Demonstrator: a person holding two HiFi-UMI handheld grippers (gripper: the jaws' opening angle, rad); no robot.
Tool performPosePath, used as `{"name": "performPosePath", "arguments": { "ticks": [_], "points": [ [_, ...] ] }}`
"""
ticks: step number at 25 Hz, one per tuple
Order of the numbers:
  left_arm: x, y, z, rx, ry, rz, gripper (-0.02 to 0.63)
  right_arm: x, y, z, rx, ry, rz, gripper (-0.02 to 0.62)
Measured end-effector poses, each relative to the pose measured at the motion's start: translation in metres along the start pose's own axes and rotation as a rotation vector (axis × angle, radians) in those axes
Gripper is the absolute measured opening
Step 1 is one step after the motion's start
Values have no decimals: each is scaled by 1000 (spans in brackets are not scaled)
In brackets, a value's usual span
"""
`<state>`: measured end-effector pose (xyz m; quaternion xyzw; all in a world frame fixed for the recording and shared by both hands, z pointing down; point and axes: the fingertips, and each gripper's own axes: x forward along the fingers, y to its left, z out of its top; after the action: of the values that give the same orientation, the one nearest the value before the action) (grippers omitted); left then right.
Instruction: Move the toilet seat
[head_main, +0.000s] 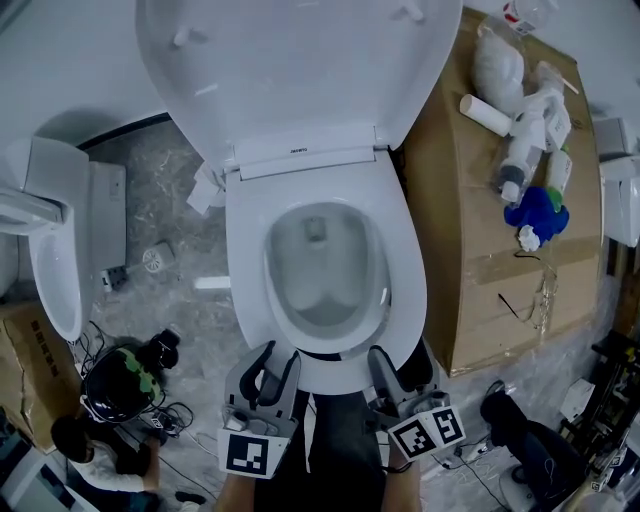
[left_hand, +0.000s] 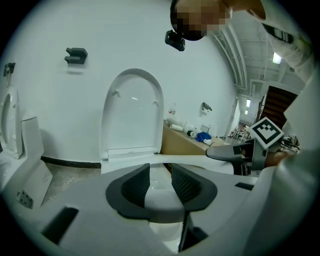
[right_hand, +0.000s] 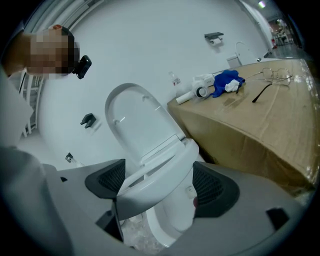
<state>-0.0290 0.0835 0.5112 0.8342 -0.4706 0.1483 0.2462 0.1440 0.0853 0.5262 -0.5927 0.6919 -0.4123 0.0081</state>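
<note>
The white plastic toilet seat (head_main: 406, 282) lies on the white ceramic toilet bowl (head_main: 335, 378), and its front edge looks a little raised, with a dark gap under it. The white oval lid (head_main: 300, 60) stands upright behind it, against the wall.

Both hand-held grippers are at the front edge of the seat. The left hand-held gripper (head_main: 275, 352) is at the front left part of the rim. Its jaws stand narrow, with only a small gap between the dark pads. In the left gripper view the white toilet shows through this gap, and the seat runs as a flat band just above the jaw tips. Nothing looks clamped.

The right hand-held gripper (head_main: 400, 362) is at the front right part of the rim. Its jaws stand wide apart, and in the right gripper view the front of the seat lies slanted across the space between them, with the bowl under it. The pads do not clearly press on it.

A brown cardboard box (head_main: 470, 250) stands just beside the toilet on the right.
</note>
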Motion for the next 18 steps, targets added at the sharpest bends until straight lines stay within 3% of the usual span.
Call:
{"name": "performPosePath", "arguments": {
  "ticks": [4, 7, 9, 12, 18],
  "points": [
    [0, 2, 15, 0, -8, 8, 143, -2, 6, 14, -2, -56, -34, 411],
    [1, 3, 24, 1, -17, 15, 143, -7, 18, 31, -268, -107, -116, 407],
    [1, 5, 31, 3, -22, 19, 143, -6, 31, 40, -385, -123, -112, 368],
    [2, 4, 41, 15, -30, 14, 143, -4, 46, 47, -427, -132, -77, 242],
    [1, 7, 60, 29, -44, 3, 141, 0, 64, 66, -470, -176, -56, 195]
  ]
}}
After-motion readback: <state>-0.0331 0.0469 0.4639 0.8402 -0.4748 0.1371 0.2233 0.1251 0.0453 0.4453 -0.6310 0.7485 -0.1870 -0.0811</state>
